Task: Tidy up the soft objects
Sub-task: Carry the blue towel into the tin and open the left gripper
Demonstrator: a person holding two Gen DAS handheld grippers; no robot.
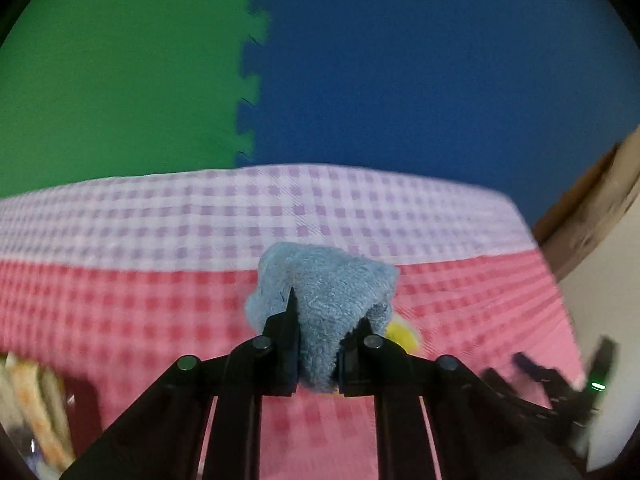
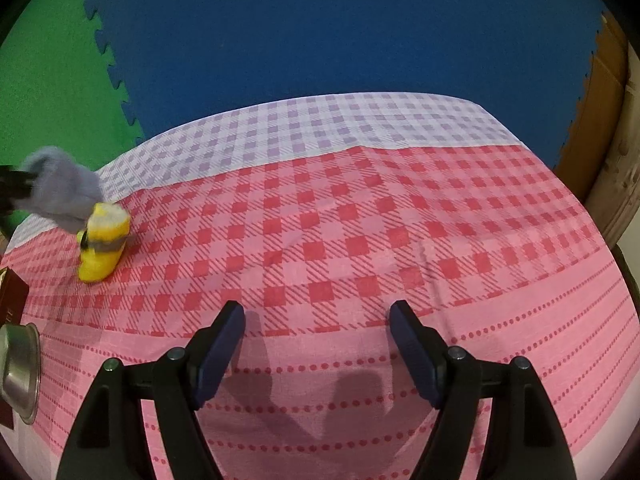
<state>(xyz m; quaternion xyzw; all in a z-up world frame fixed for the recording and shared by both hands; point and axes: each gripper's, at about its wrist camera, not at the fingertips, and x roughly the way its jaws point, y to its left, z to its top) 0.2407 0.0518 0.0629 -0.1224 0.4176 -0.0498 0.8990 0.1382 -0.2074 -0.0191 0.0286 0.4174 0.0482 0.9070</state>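
Low in the left wrist view the left gripper (image 1: 318,354) is clamped on a blue-grey cloth (image 1: 326,292) above the checked tablecloth (image 1: 160,300), a yellow toy (image 2: 103,242) just beside it at left of the right view, where the right gripper (image 2: 318,354) hangs apart and empty

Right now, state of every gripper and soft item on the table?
left gripper: shut on the blue cloth
blue cloth: bunched, pinched between the jaws
right gripper: open, nothing between the jaws
yellow plush toy: lying on the tablecloth, touching the cloth
metal bowl: tipped on edge
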